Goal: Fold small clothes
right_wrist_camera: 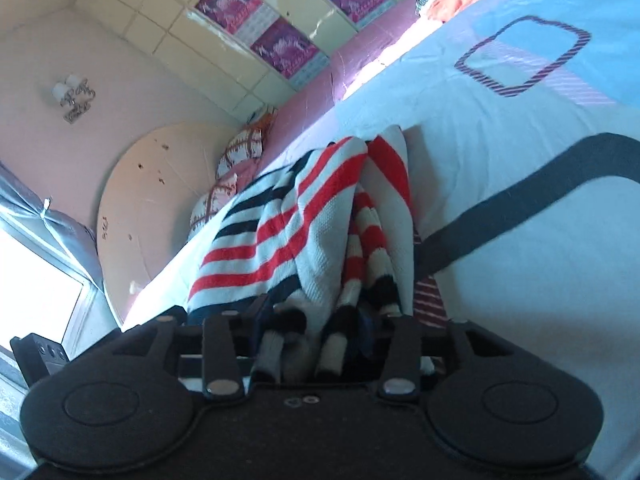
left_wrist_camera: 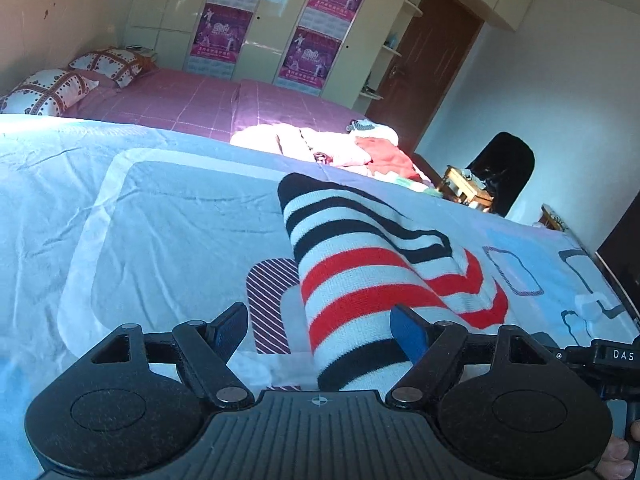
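Left gripper [left_wrist_camera: 320,332]: jaws spread wide at 6 o'clock, straddling the near end of the striped knit garment [left_wrist_camera: 360,276] without pinching it.
Striped knit garment: lies folded on the pale blue bedsheet [left_wrist_camera: 160,200], running from 6 toward 12 o'clock.
Clothes pile [left_wrist_camera: 340,144]: at 1 o'clock, well apart.
Right gripper [right_wrist_camera: 316,320]: jaws pressed onto the bunched garment [right_wrist_camera: 280,216] hem at 6 o'clock.

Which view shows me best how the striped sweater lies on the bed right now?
The left wrist view: the striped sweater stretches along the blue bedsheet, its folded edge visible, between the open left gripper fingers. The right wrist view shows only bunched folds crowding the right gripper.
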`<state>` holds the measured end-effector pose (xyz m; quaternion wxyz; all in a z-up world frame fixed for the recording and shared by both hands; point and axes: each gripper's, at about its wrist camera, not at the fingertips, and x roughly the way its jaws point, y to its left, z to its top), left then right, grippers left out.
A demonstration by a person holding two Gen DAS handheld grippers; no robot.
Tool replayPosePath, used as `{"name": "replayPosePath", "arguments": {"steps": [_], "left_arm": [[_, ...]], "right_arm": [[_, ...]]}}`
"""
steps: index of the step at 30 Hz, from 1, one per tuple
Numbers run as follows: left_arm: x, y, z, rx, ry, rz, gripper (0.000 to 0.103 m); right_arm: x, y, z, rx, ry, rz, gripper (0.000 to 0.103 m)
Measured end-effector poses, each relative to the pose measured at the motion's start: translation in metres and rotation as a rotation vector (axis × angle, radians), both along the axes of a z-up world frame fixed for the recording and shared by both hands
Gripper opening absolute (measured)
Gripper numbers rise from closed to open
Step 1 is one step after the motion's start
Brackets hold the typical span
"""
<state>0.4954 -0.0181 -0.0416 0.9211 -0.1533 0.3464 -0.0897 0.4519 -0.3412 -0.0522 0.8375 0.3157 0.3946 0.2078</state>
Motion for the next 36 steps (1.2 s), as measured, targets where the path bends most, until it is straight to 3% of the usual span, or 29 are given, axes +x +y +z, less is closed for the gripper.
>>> {"name": "replayPosePath", "arguments": {"steps": [2,5,8,13,20,24,27,29,31,34,36], "left_arm": [[0.008,0.000,-0.006,0.004,0.031,-0.009,0.078],[0.009,-0.005,-0.006,0.005,0.025,-0.015,0.078],[0.009,-0.012,-0.005,0.013,0.016,-0.034,0.078],[0.012,-0.021,-0.014,-0.001,0.037,-0.059,0.078],[0.010,-0.019,-0.011,0.010,0.036,-0.067,0.078],[0.012,-0.018,-0.011,0.003,0.045,-0.067,0.078],[0.011,-0.018,-0.011,0.022,0.038,-0.070,0.078],[0.012,-0.017,-0.013,0.000,0.048,-0.070,0.078],[0.012,-0.018,-0.012,0.007,0.055,-0.068,0.078],[0.012,-0.018,-0.010,0.020,0.061,-0.081,0.078],[0.014,-0.017,-0.009,0.010,0.068,-0.085,0.078]], "right_arm": [[0.008,0.010,0.003,-0.044,0.001,0.023,0.030],[0.003,0.029,0.021,-0.194,-0.107,0.026,0.025],[-0.013,0.016,0.037,-0.162,-0.179,-0.032,0.023],[-0.006,0.006,0.008,-0.184,-0.072,-0.045,0.024],[-0.011,0.010,0.021,-0.202,-0.080,-0.027,0.023],[-0.017,0.010,0.014,-0.208,-0.076,-0.062,0.022],[-0.025,0.020,0.029,-0.271,-0.169,-0.053,0.022],[-0.016,0.025,0.021,-0.333,-0.123,-0.055,0.023],[-0.013,0.023,0.016,-0.306,-0.109,-0.053,0.028],[-0.005,0.003,0.019,-0.176,-0.101,-0.081,0.035],[0.013,-0.016,0.013,-0.059,-0.089,-0.122,0.032]]}}
